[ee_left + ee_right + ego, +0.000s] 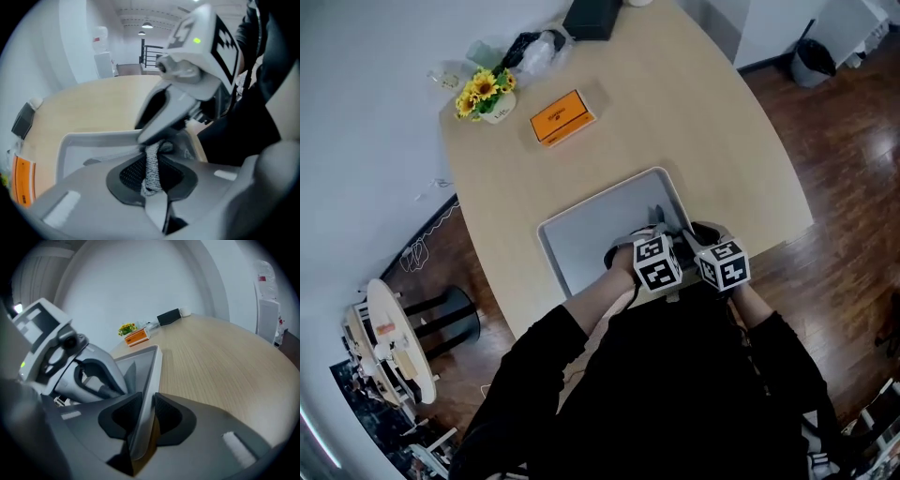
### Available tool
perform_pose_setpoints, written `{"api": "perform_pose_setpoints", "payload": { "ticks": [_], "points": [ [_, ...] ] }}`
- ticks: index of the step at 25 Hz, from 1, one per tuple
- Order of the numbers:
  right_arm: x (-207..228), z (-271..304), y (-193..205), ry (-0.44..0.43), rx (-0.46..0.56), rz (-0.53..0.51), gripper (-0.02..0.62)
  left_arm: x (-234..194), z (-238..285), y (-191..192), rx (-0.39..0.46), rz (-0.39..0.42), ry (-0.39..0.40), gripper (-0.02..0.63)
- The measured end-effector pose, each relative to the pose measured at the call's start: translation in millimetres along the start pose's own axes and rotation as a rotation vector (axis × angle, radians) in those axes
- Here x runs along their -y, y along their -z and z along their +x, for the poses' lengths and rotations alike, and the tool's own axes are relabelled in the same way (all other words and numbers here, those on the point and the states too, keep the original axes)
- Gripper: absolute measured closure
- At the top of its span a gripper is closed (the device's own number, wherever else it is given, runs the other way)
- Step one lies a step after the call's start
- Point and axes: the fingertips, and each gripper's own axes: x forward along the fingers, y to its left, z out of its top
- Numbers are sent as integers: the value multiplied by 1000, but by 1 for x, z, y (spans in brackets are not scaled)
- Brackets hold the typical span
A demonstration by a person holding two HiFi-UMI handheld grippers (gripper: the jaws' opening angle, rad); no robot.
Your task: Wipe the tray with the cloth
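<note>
A grey tray [581,234] lies on the light wooden table [675,103], close to its near edge. Both grippers work at the tray's near right corner. In the left gripper view the left gripper [151,165] is shut on a strip of grey knitted cloth [152,159], held down over the tray [89,143]. The right gripper [144,408] is shut on the tray's right rim [152,371]. In the head view the left gripper [645,234] and the right gripper [689,234] sit side by side, and the cloth is mostly hidden there.
An orange box [562,116], a small pot of yellow flowers [486,94], a clear plastic bag [539,52] and a black box [592,17] stand at the table's far end. A black stool [445,314] is on the floor to the left.
</note>
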Motion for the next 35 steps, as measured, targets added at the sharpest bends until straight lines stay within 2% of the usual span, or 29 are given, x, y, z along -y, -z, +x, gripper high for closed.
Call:
{"api": "perform_pose_setpoints", "payload": {
  "ticks": [3,7,9,11,13,15,21,25,29,32,35],
  "points": [
    [1,-1,0,-9,-1,-7,505,-60,-11,3,3,-60,-99,583],
    [3,-2,0,-7,2,-12,505,-133,-16,4,-28,-19,-268,583],
    [3,-1,0,-6,4,-12,505,-156,-19,1,-17,-43,-319,583],
    [3,-1,0,-8,4,-7,505,-164,-22,-1,12,-97,-336,586],
    [3,-2,1,-10,0,1,505,-156,-23,-2,29,-137,-335,586],
    [4,-3,2,-13,-7,9,505,-133,-21,-1,28,-139,-302,586],
    [7,-6,2,-12,-21,17,503,-22,-12,11,42,-100,-180,586],
    [6,-5,0,46,-47,-55,508,37,-14,19,46,-94,-100,586],
    [1,-9,6,141,-126,-152,520,60,-20,31,43,-121,-87,586],
    [0,-17,14,150,-167,-112,520,59,-19,36,60,-146,-73,586],
    [-3,-26,29,142,-201,-69,522,60,-20,33,58,-111,-51,586]
  ]
}}
